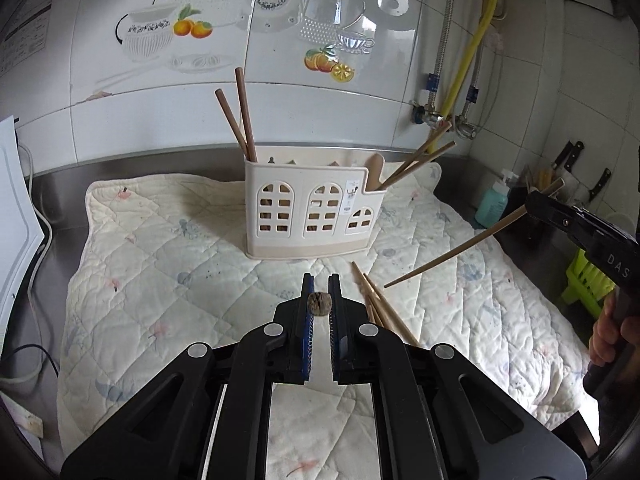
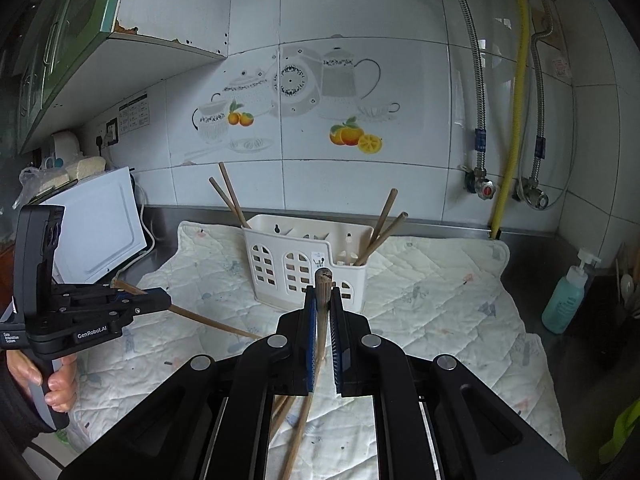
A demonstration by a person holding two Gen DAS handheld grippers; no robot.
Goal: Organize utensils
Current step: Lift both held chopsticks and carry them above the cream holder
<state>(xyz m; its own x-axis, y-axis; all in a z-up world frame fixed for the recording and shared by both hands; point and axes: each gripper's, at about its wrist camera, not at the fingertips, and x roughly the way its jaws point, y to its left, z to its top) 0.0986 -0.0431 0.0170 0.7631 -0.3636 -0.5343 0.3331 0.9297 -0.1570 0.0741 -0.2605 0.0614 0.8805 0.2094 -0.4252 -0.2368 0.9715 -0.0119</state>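
Note:
A cream utensil holder [image 1: 312,208] with arched cut-outs stands on a quilted mat [image 1: 160,248]; it also shows in the right wrist view [image 2: 304,268]. Two dark chopsticks [image 1: 238,120] lean in its left end, two more [image 1: 420,160] in its right. My left gripper [image 1: 319,294] is shut on a chopstick seen end-on [image 1: 319,304]. My right gripper [image 2: 323,300] is shut on a chopstick [image 2: 322,292]; from the left wrist view the stick [image 1: 456,250] slants down over the mat. Loose chopsticks [image 1: 380,308] lie on the mat in front of the holder.
A white appliance [image 2: 100,224] stands left of the mat. A blue soap bottle [image 2: 570,296] and knives [image 1: 568,156] are at the right. Pipes and a yellow hose [image 2: 516,120] run down the tiled wall. A steel counter [image 1: 56,208] surrounds the mat.

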